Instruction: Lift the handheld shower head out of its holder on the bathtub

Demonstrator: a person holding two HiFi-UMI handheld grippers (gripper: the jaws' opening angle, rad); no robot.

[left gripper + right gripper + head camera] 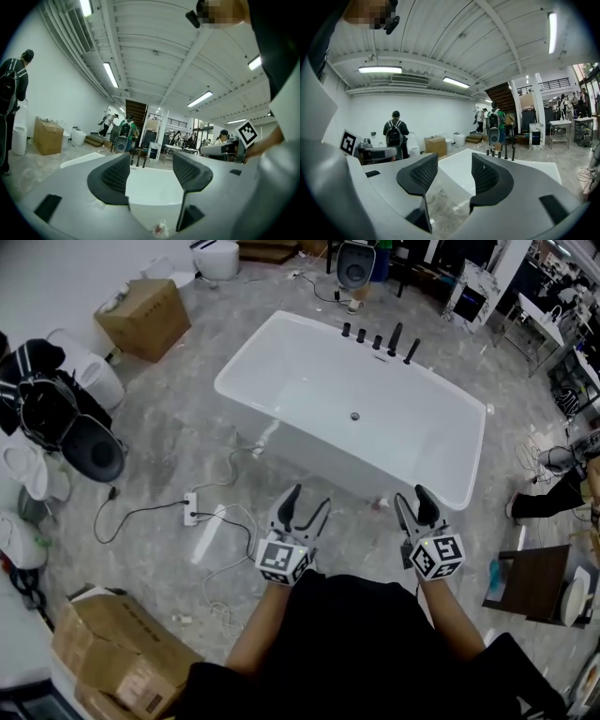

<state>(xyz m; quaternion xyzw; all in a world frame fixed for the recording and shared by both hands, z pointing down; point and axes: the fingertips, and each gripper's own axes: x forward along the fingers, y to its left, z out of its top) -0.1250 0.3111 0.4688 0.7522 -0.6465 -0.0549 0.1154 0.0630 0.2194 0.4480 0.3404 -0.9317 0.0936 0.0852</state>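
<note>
Both grippers were held low in front of the person, on the near side of the white bathtub (309, 381) and well apart from it. In the head view the left gripper (309, 499) and the right gripper (411, 495) were pointed towards the tub's near rim, side by side with a gap between them.

The left gripper's jaws were seen spread apart in its own view, with nothing between them – only the tub's white basin was framed in the gap. The right gripper's jaws were likewise parted and empty; grey floor (187, 437) and a corner of the tub were seen between them.

A row of black fittings (377, 339) was mounted on the far rim of the bathtub. The handheld shower head (411, 351) – taken to be the slim tilted rod at the right end of that row – was seated in its holder, untouched and far from either gripper. The same row was seen in the right gripper view, small and distant.

A cardboard box (145, 315) was placed on the floor beyond the tub's left end, and a white power strip (190, 509) with its cable was laid on the floor left of the left gripper.
</note>
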